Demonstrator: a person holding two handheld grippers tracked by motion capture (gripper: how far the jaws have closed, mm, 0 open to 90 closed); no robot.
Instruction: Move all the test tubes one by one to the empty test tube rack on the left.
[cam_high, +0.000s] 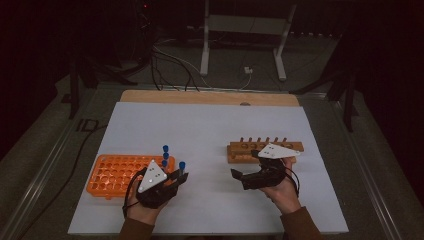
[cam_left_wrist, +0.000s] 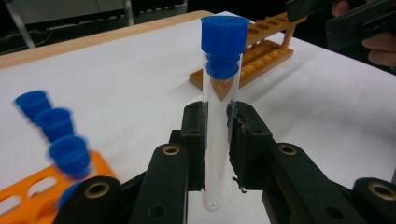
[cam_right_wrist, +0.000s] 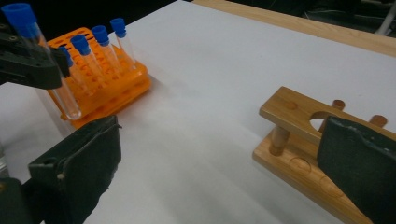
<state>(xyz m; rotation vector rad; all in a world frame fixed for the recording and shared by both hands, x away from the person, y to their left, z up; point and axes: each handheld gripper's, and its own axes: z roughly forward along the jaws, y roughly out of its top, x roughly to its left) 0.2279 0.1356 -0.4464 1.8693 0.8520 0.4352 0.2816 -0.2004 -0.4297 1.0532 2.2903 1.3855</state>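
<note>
My left hand-held gripper pinches a clear test tube with a blue cap, upright, lifted just right of the orange rack, where three more capped tubes stand. My right hand-held gripper sits low over the tabletop, jaws spread wide, nothing between them, beside the wooden rack. Both forearms come in from the near edge.

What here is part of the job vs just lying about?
In the job:
- test tube, blue-capped, clamped in left gripper
- orange rack with more capped tubes
- wooden rack
- right gripper, open

Lying about:
- white stand
- floor cables
</note>
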